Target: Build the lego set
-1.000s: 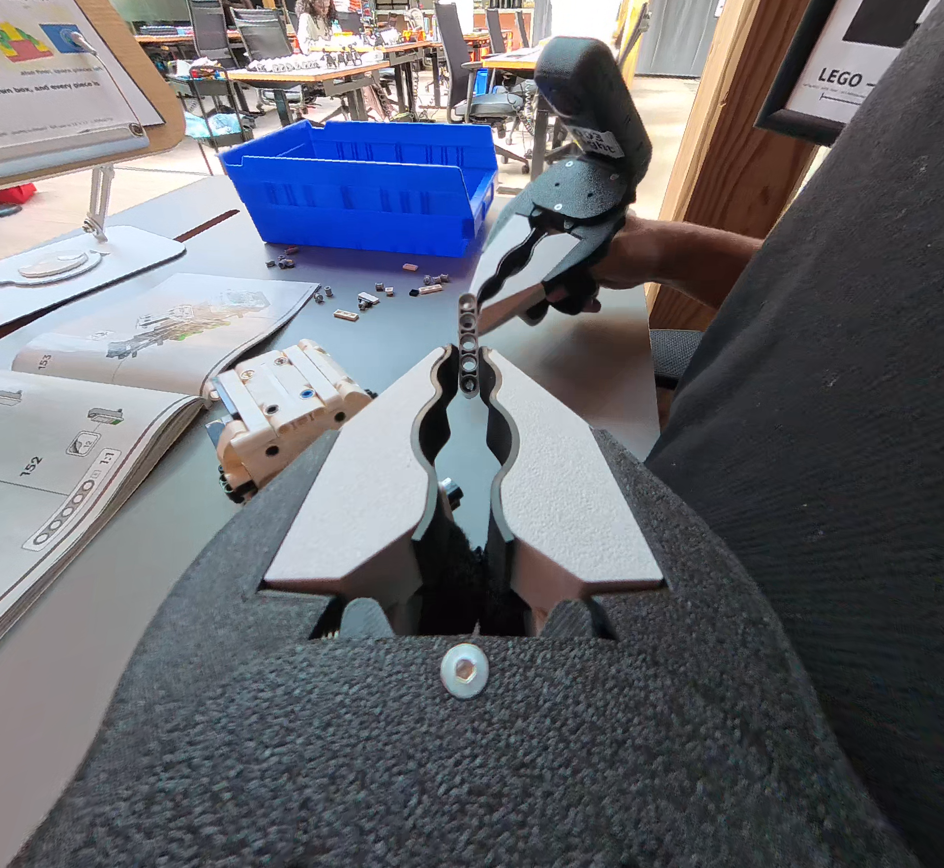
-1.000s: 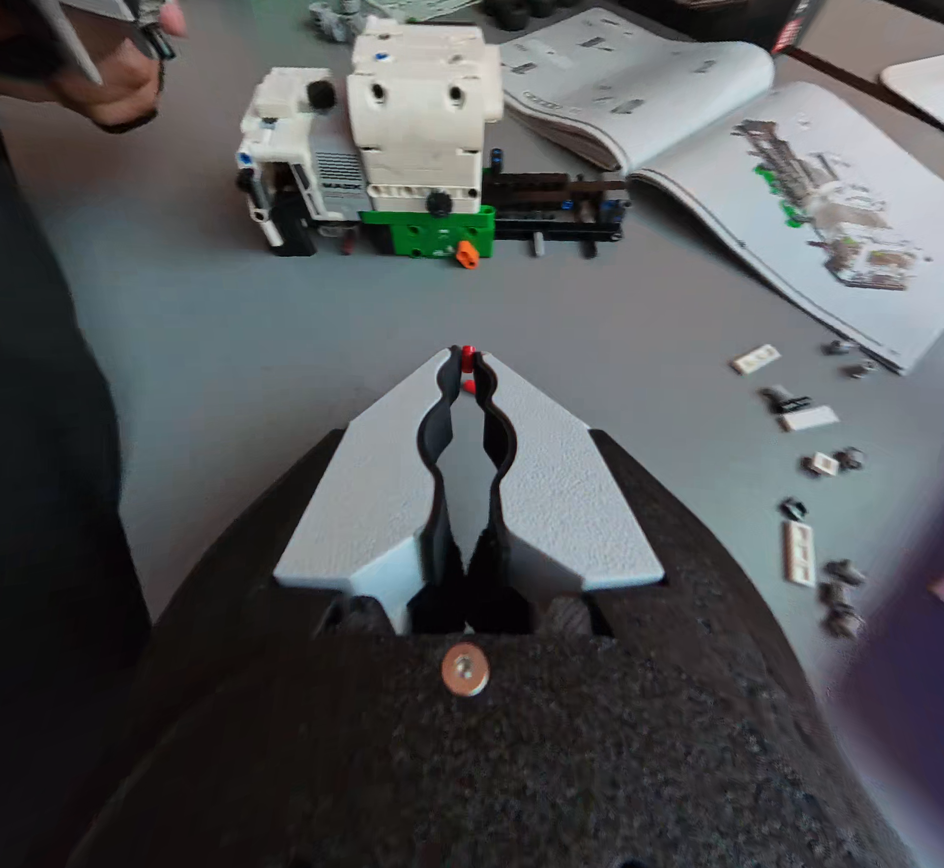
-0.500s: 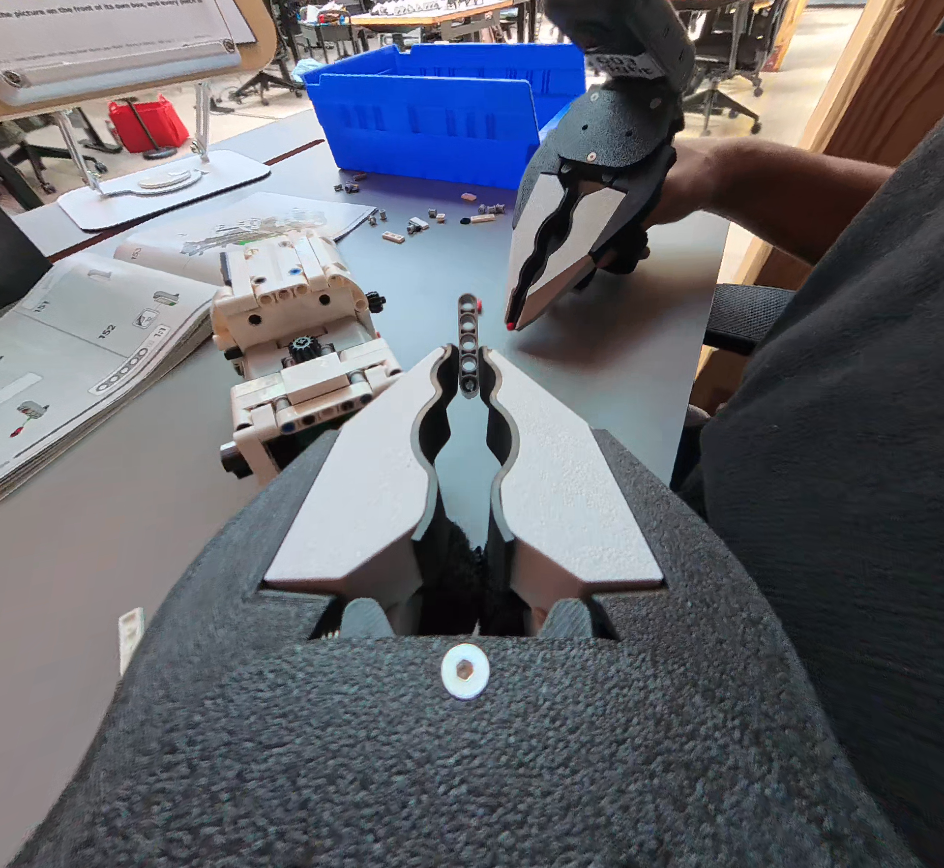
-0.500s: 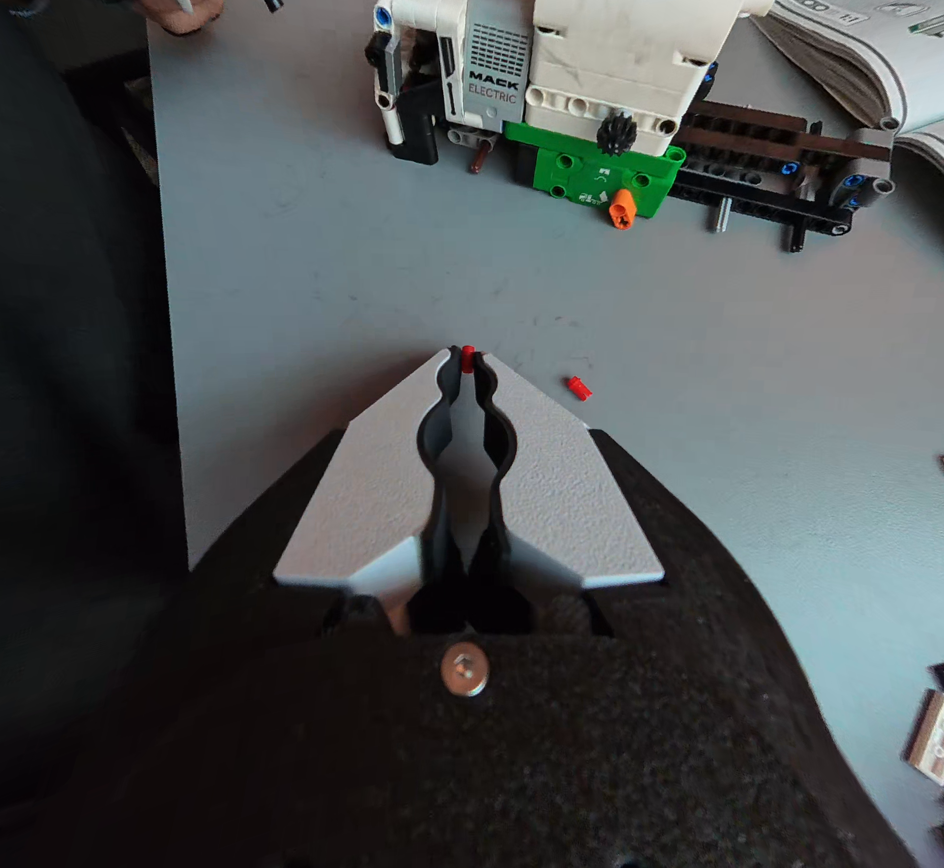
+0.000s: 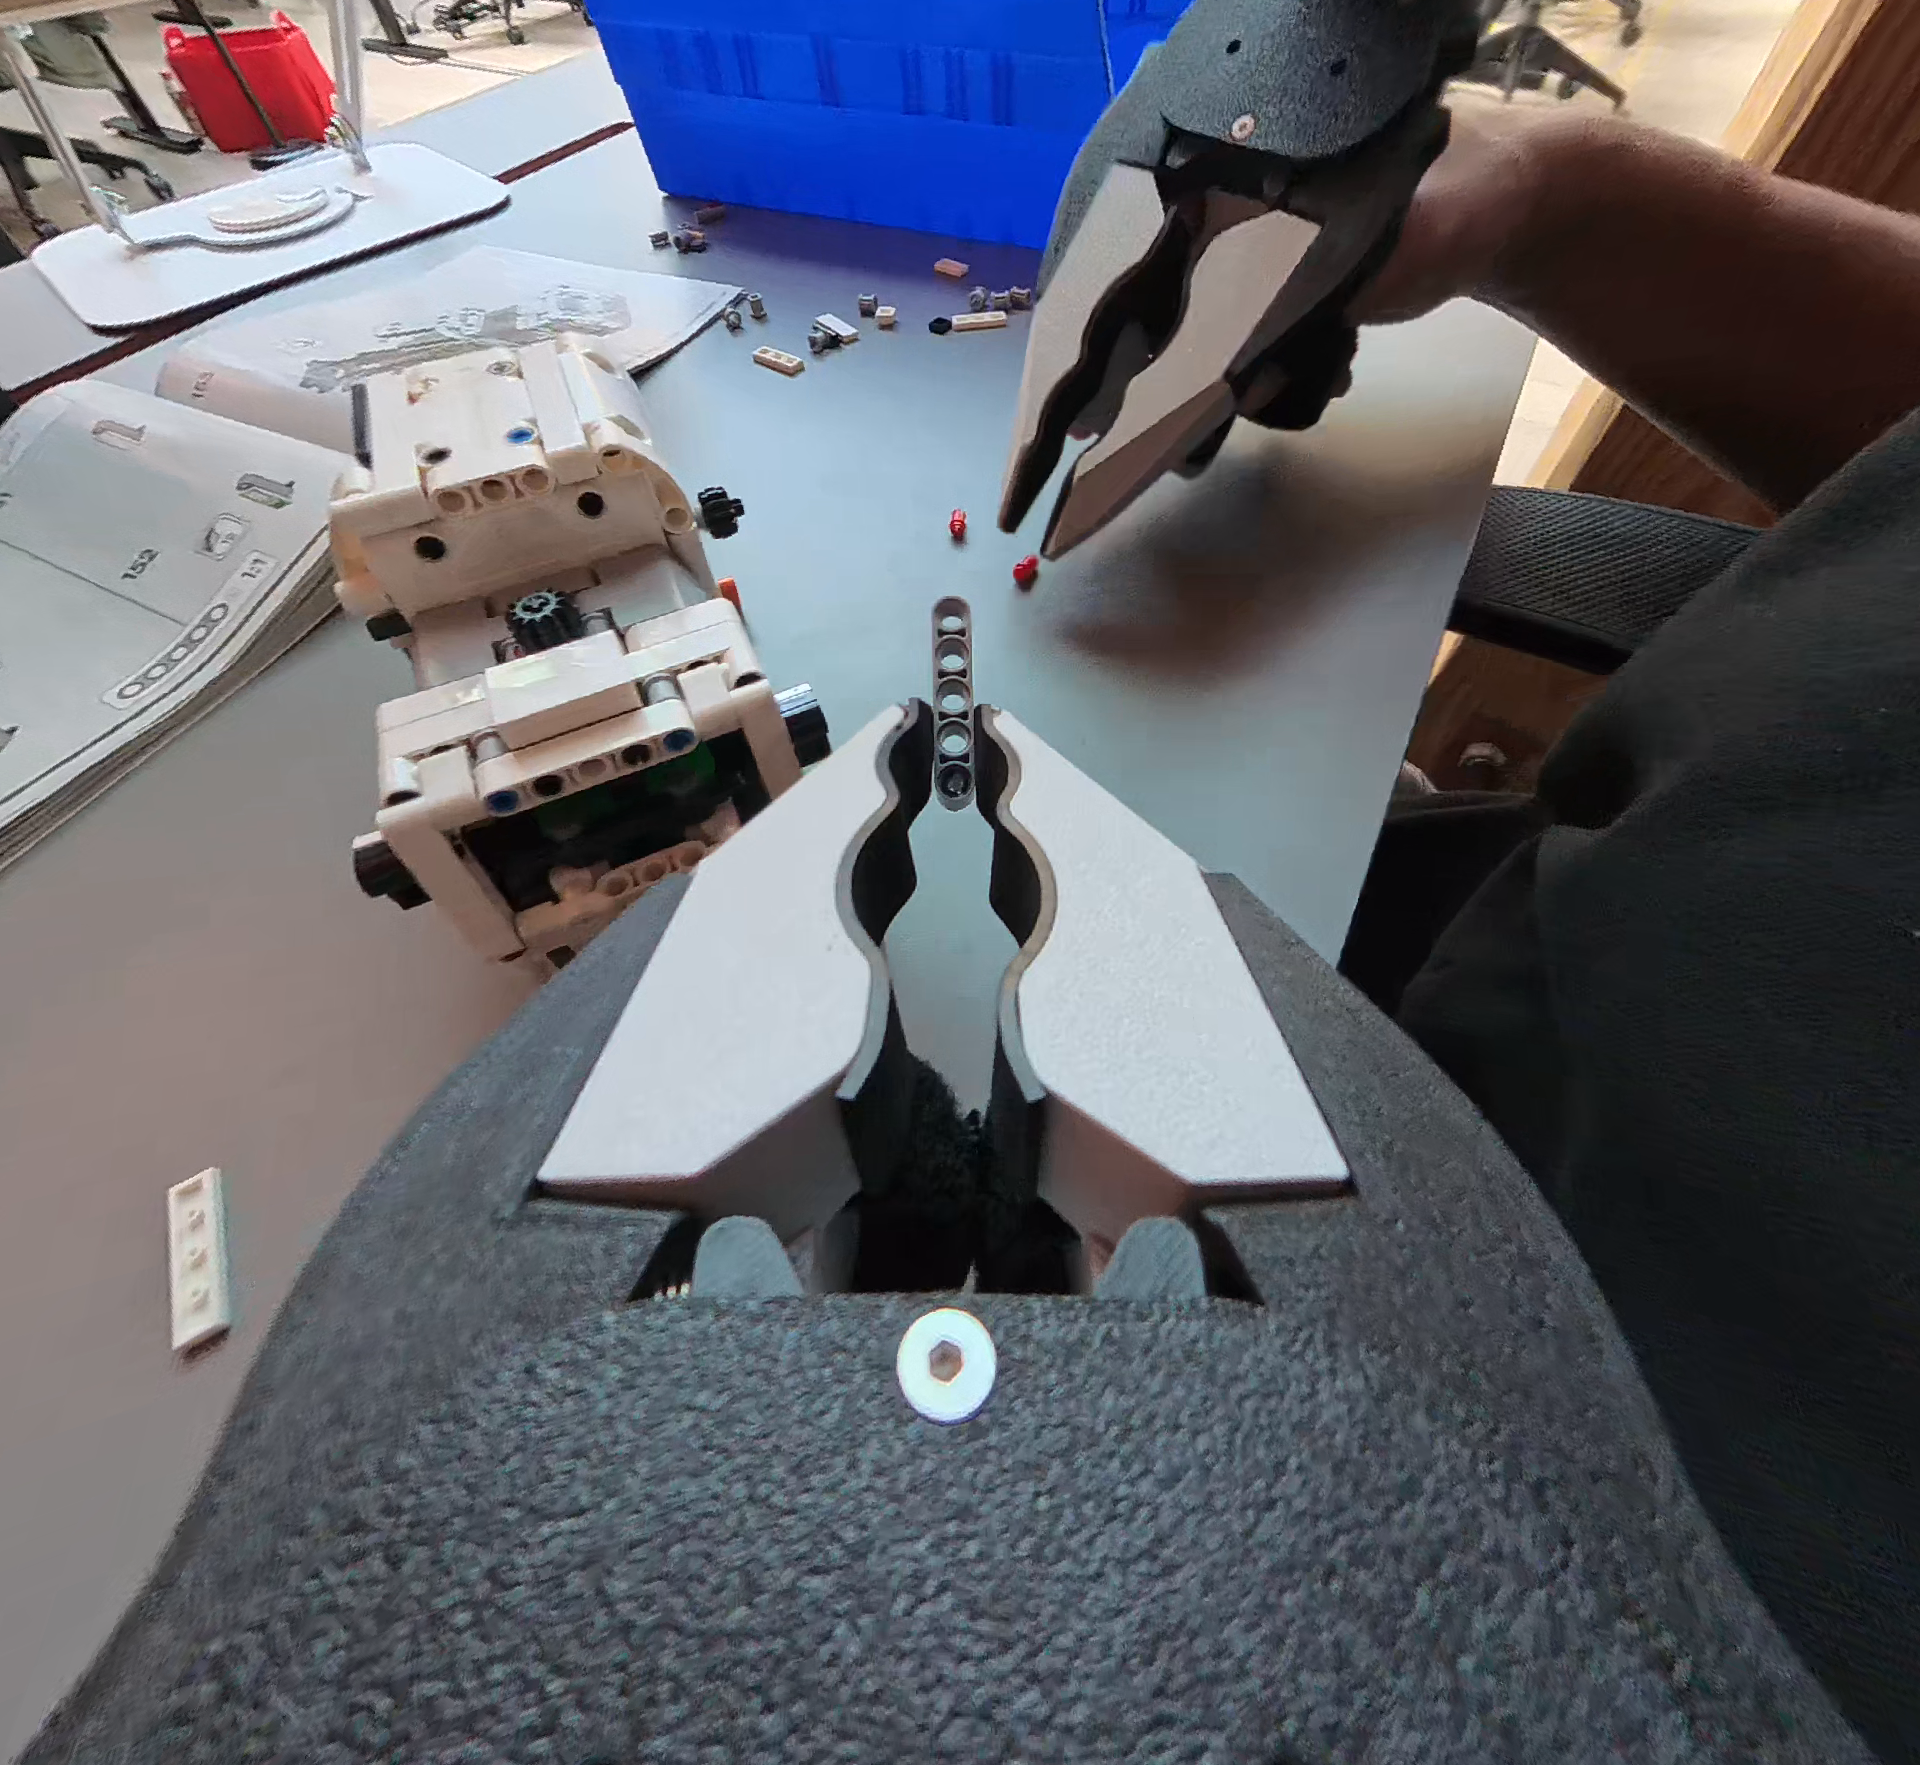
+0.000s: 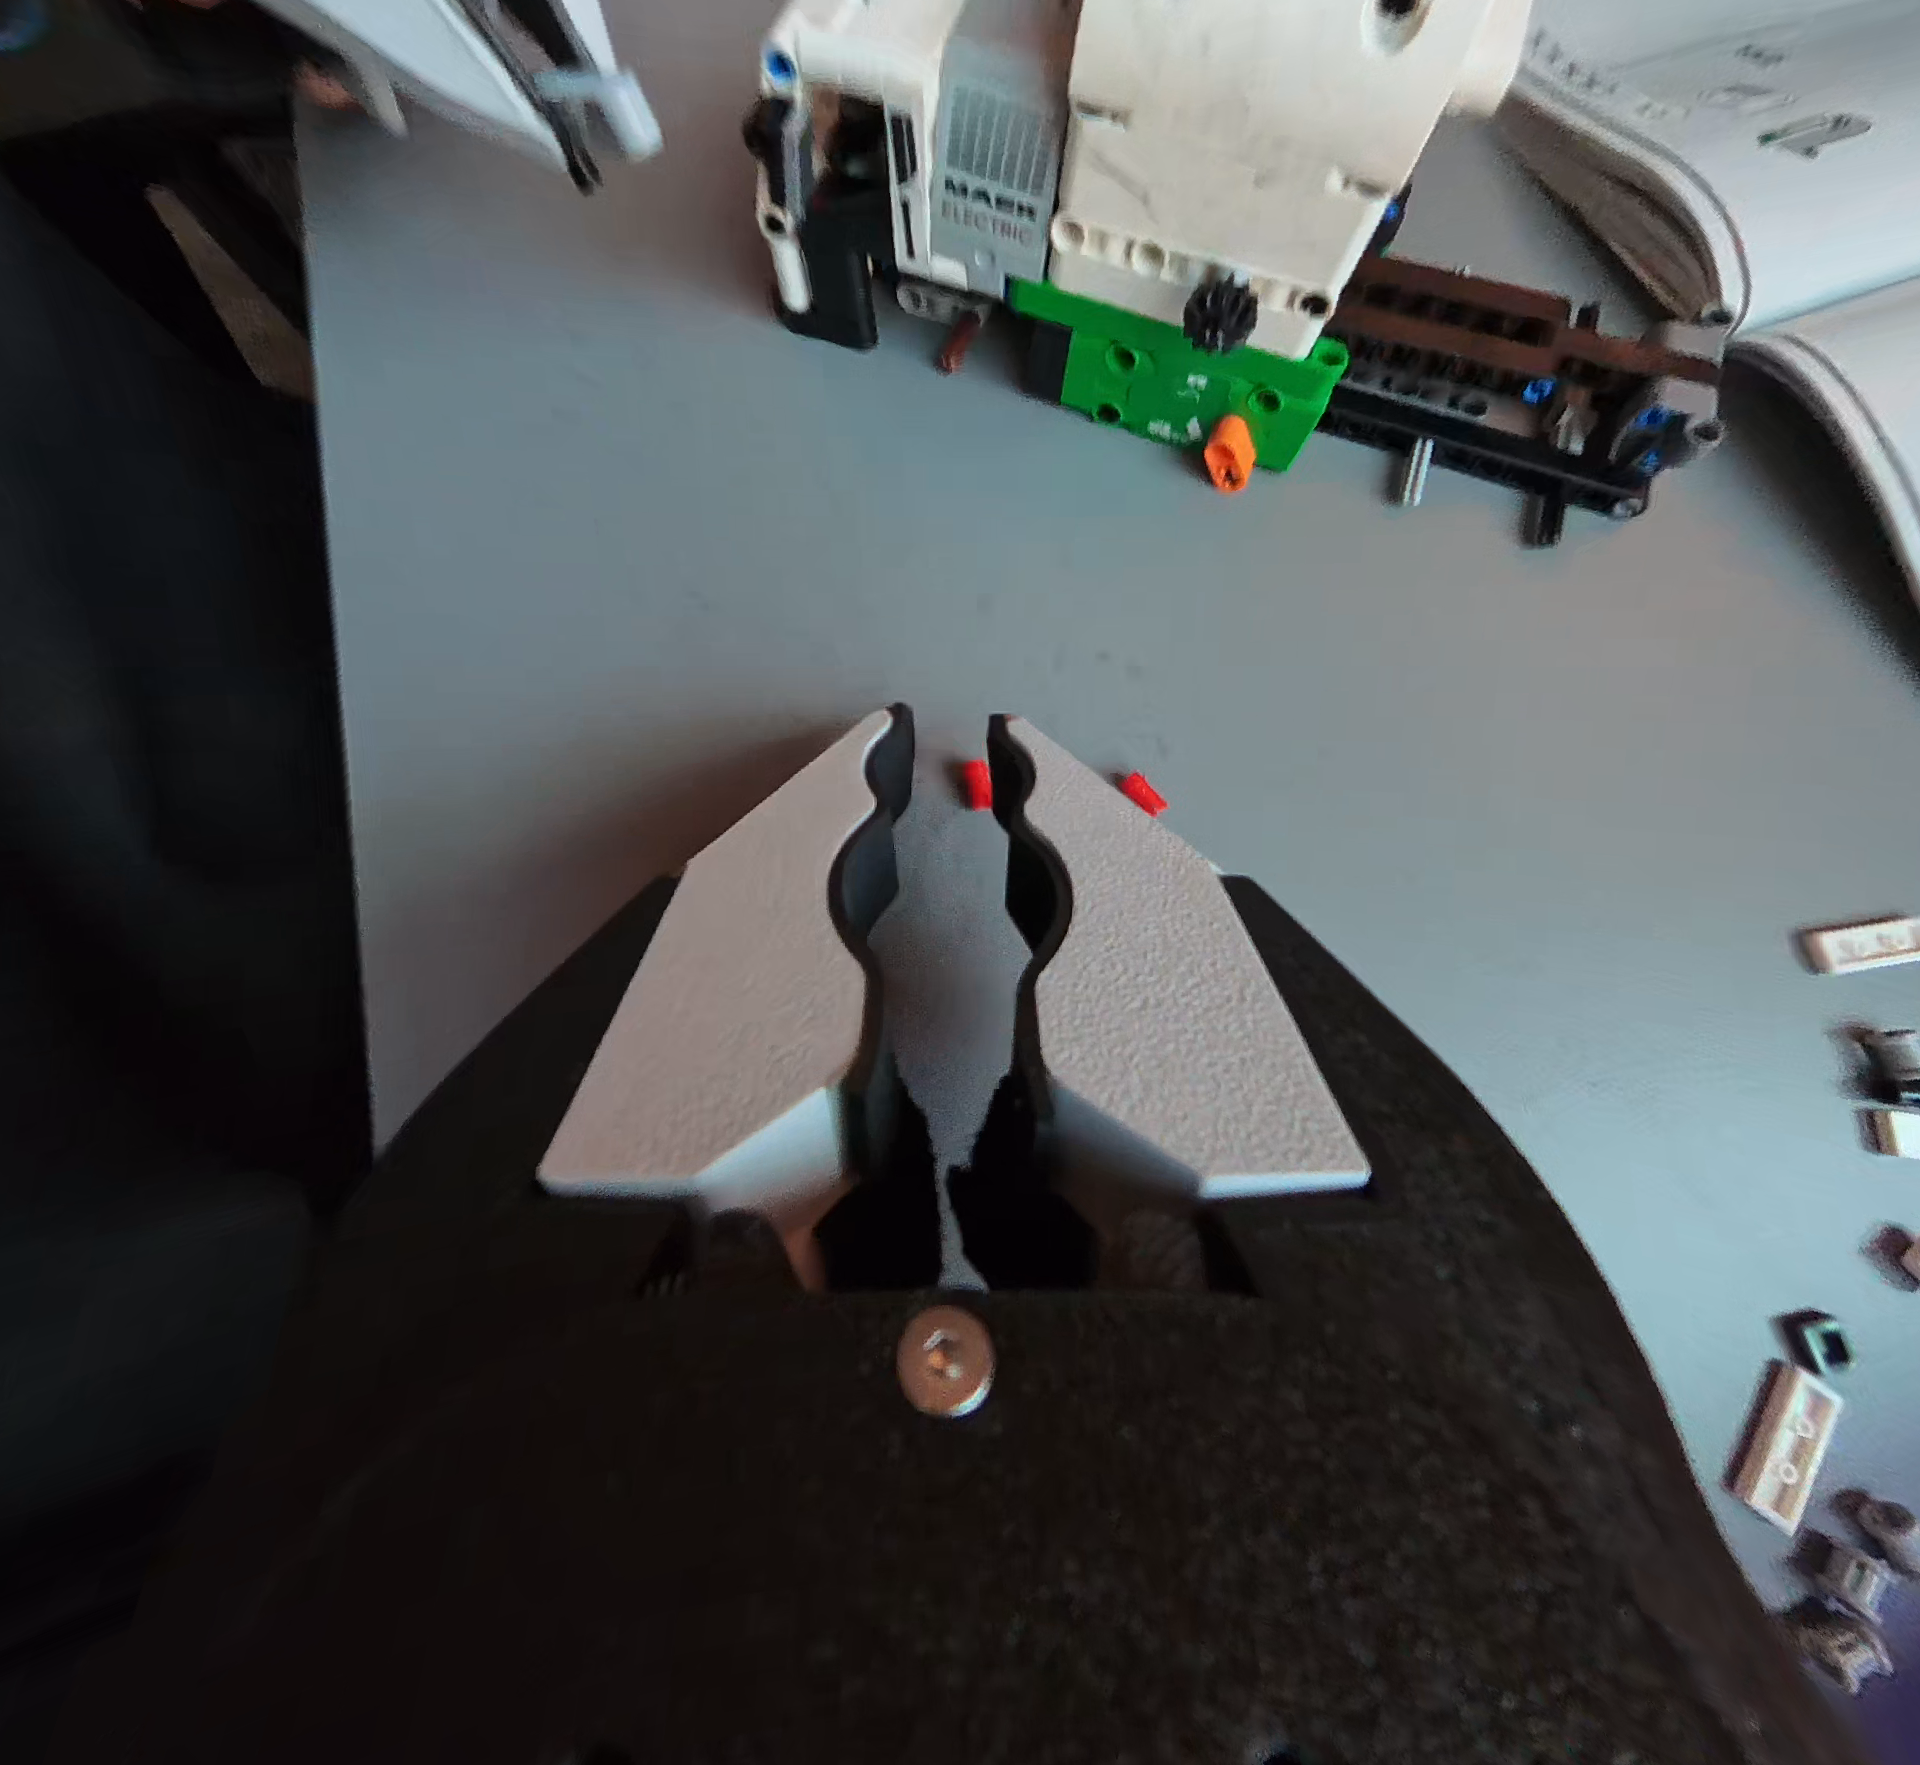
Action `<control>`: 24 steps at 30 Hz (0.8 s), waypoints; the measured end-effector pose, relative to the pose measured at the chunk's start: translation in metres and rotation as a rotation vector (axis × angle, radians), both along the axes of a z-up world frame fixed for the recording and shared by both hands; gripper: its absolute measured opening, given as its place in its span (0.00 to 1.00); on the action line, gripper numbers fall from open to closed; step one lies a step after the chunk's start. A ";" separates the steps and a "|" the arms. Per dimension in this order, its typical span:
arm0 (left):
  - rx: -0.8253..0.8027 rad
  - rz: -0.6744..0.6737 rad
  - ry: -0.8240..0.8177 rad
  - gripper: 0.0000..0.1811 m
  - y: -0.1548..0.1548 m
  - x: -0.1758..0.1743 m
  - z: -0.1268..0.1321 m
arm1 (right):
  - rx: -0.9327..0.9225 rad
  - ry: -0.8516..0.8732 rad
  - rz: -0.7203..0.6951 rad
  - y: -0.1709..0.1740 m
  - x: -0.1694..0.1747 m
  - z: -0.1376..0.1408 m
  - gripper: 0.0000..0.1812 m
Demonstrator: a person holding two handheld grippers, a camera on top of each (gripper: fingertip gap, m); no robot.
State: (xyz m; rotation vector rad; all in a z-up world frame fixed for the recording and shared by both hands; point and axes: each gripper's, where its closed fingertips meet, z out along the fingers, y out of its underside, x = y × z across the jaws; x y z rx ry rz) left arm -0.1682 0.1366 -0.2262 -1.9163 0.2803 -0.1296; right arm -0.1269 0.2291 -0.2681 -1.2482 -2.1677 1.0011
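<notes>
The grey table [image 5: 1195, 676] carries everything, with a blue bin [image 5: 904, 53] at its far edge and an open instruction book [image 5: 156, 520] on the left. Right of the book stands the partly built white truck [image 5: 540, 635], its green block and orange pin facing the right wrist view. Loose small pieces [image 5: 862, 323] lie scattered just in front of the bin, and a white plate [image 5: 197, 1258] lies alone on the near left. The left tool [image 5: 951, 728] has its tips clamped on a grey holed beam [image 5: 951, 676], which sticks forward beyond them, above the table. The right tool [image 6: 948, 728] has its tips apart and low over the table, holding nothing. One red pin [image 6: 975, 782] lies on the table between those tips, and a second red pin [image 6: 1141, 790] lies just to the right, beside the right finger.
</notes>
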 end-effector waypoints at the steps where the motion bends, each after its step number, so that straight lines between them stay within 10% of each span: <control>1: -0.004 -0.021 -0.007 0.03 0.002 0.003 0.000 | -0.032 0.035 0.006 -0.005 -0.002 0.011 0.08; 5: -0.027 -0.138 -0.017 0.04 0.008 0.024 -0.002 | -0.268 0.150 0.137 -0.053 -0.003 0.056 0.11; 24: 0.041 -0.300 -0.042 0.04 0.006 0.049 0.009 | -0.300 0.175 0.276 -0.085 0.006 0.051 0.04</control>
